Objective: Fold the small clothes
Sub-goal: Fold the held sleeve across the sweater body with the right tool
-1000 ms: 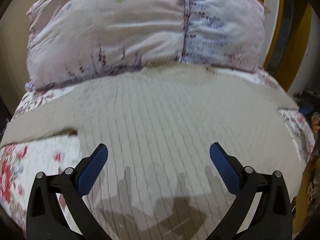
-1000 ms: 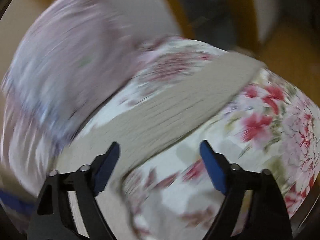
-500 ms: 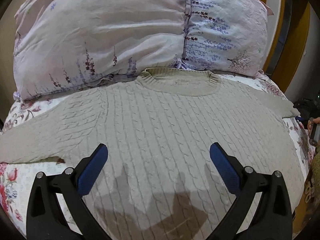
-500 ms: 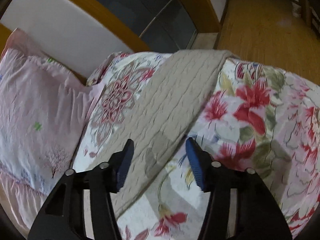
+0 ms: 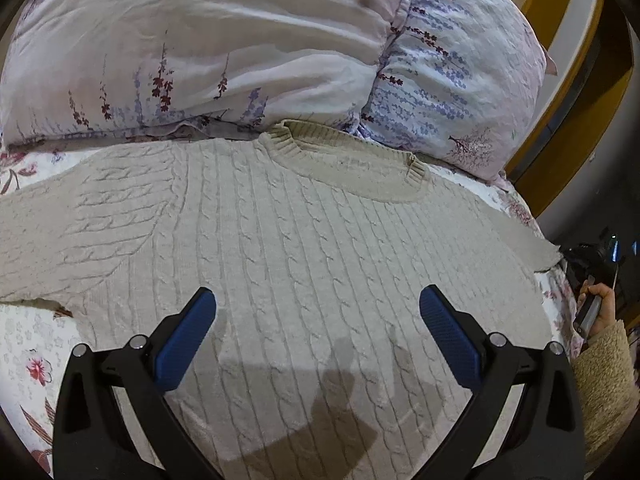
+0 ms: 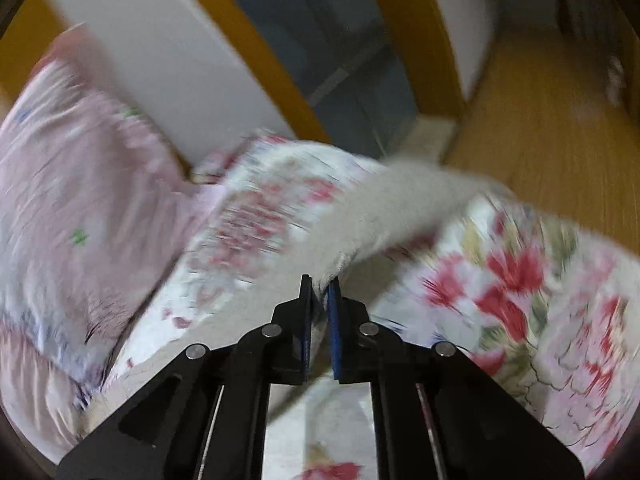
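Observation:
A beige cable-knit sweater (image 5: 304,248) lies flat and face up on the bed, collar toward the pillows, both sleeves spread out. My left gripper (image 5: 318,312) is open and empty, hovering over the sweater's lower chest. In the blurred right wrist view my right gripper (image 6: 320,284) is shut on the sweater's sleeve (image 6: 384,216), lifting it off the floral bedsheet (image 6: 520,280). The sleeve's far end trails toward the bed edge.
Two pale floral pillows (image 5: 224,48) lie against the headboard just beyond the collar. The floral sheet (image 5: 28,352) shows at the left. The bed's right edge drops to a wooden floor (image 6: 552,104). The person's hand (image 5: 600,312) shows at the right.
My right gripper has closed on the sleeve and lifted it off the sheet. My left gripper has moved closer over the sweater and stays open.

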Tool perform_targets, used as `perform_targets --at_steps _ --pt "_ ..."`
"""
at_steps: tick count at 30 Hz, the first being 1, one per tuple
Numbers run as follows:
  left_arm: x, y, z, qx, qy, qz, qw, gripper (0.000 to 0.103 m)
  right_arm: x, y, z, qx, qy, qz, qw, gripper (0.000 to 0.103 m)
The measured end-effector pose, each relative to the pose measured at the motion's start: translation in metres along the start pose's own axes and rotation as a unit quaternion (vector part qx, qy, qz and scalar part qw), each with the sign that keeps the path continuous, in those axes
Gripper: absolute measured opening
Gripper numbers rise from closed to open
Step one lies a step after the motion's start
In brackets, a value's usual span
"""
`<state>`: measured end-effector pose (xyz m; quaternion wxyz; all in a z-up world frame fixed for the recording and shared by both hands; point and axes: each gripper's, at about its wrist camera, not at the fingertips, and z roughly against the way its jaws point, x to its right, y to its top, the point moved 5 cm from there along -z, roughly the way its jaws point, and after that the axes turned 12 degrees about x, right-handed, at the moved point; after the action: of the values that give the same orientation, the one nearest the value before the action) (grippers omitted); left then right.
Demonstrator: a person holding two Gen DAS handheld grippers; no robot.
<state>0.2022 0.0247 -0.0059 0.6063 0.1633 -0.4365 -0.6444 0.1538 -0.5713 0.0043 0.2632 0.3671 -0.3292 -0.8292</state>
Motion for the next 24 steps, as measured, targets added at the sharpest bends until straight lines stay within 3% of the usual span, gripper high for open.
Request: perform_targets --at_steps 4,7,12,14,17,21,22,24 --pt "-0.001 0.005 0.004 0.017 -0.009 0.009 0.9998 0.101 -0.065 0.001 0.027 0.022 0.086 0.061 0.994 0.008" --pt "0.000 0.008 0.008 0.029 -0.033 0.031 0.9986 0.101 -0.128 -0.019 0.054 0.017 0.173 0.110 0.979 0.008" --pt "0.001 0.007 0.008 0.032 -0.070 0.078 0.9939 0.101 -0.212 -0.099 0.083 -0.078 0.311 0.149 0.935 0.008" --pt "0.003 0.005 0.006 0.025 -0.076 0.081 0.9934 0.101 -0.229 -0.141 0.085 -0.127 0.328 0.179 0.919 0.008" --pt "0.008 -0.001 0.001 0.010 -0.091 0.088 0.9919 0.101 -0.238 -0.208 0.075 -0.205 0.313 0.225 0.899 0.008" --pt "0.008 -0.005 -0.001 -0.002 -0.103 0.097 0.9899 0.101 -0.228 -0.222 0.070 -0.242 0.301 0.207 0.899 0.010" --pt "0.008 -0.005 -0.002 -0.004 -0.106 0.101 0.9892 0.101 -0.226 -0.218 0.069 -0.247 0.301 0.192 0.901 0.013" --pt "0.007 -0.006 -0.003 -0.006 -0.110 0.107 0.9881 0.101 -0.221 -0.206 0.066 -0.257 0.311 0.149 0.903 0.039"
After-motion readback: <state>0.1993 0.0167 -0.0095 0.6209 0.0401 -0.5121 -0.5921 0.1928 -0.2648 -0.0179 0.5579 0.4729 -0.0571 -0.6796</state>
